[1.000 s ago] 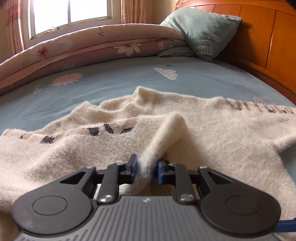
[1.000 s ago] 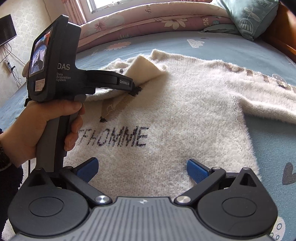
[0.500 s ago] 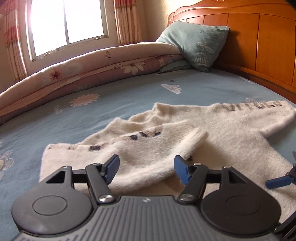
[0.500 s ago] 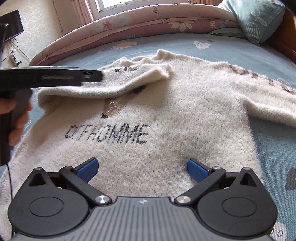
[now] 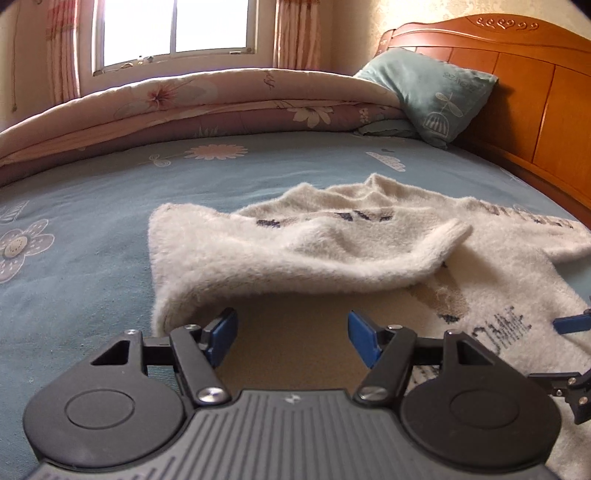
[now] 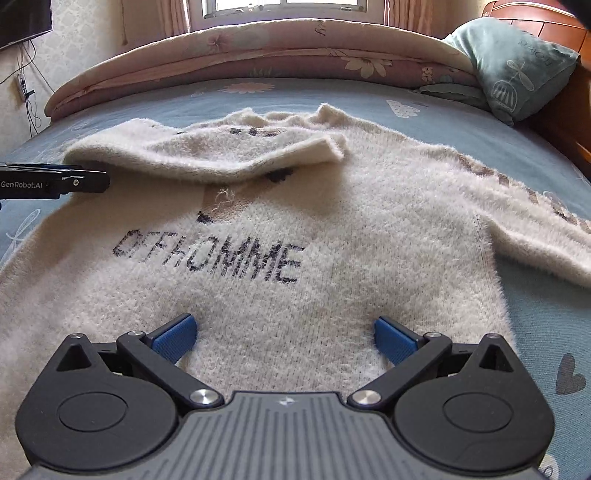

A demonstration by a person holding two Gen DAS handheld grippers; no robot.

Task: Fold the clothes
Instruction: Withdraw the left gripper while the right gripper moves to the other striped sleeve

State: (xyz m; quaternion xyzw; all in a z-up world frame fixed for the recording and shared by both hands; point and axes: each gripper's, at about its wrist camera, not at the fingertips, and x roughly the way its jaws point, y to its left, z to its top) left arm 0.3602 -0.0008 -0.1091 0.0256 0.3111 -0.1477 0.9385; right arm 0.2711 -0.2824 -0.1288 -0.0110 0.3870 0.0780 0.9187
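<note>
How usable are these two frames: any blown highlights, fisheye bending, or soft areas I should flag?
Left wrist view: the window is blown out to white, the headboard bows from fisheye distortion, and the sweater is sharp, shading its own underside. Right wrist view: even daylight, the OFFHOMME lettering crisp, the bedsheet curving strongly toward the frame edges; no motion blur in either.

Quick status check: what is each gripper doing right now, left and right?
Left gripper: open, jaws just opened, nothing between them, beside the sweater.
Right gripper: open, holding nothing, over the sweater.
</note>
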